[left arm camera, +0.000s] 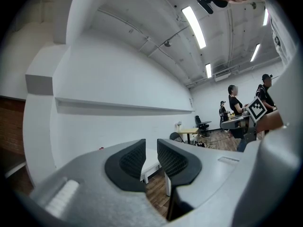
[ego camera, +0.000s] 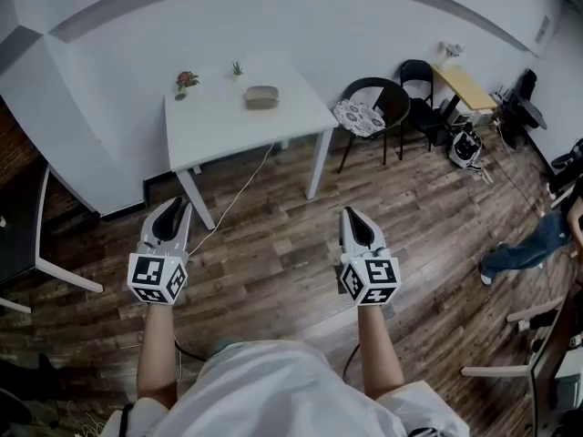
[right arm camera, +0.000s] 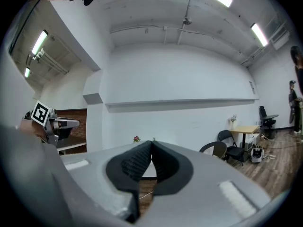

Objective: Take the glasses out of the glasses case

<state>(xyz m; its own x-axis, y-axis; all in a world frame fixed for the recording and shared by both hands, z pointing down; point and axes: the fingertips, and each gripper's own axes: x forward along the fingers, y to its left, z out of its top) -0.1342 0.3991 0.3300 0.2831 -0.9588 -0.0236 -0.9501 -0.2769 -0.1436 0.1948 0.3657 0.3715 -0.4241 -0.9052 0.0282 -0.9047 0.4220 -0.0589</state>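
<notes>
Black ribbed pads point(left arm camera: 132, 161) of the left gripper point(left arm camera: 151, 148) stand apart with only air between them. The pads point(right arm camera: 136, 163) of the right gripper point(right arm camera: 152, 146) meet at their tips and hold nothing. Both grippers point level over the dark wooden plank floor point(ego camera: 273, 262), well apart from the square white table point(ego camera: 209, 135) ahead. On that table lies the tan oval glasses case point(ego camera: 261, 97), its long axis running left to right in the head view, near a small red flower point(ego camera: 185, 81) and a tiny green plant point(ego camera: 237, 67). Whether its lid is shut is too small to tell. In both gripper views the jaws stand in front of most of the tabletop and hide the case.
</notes>
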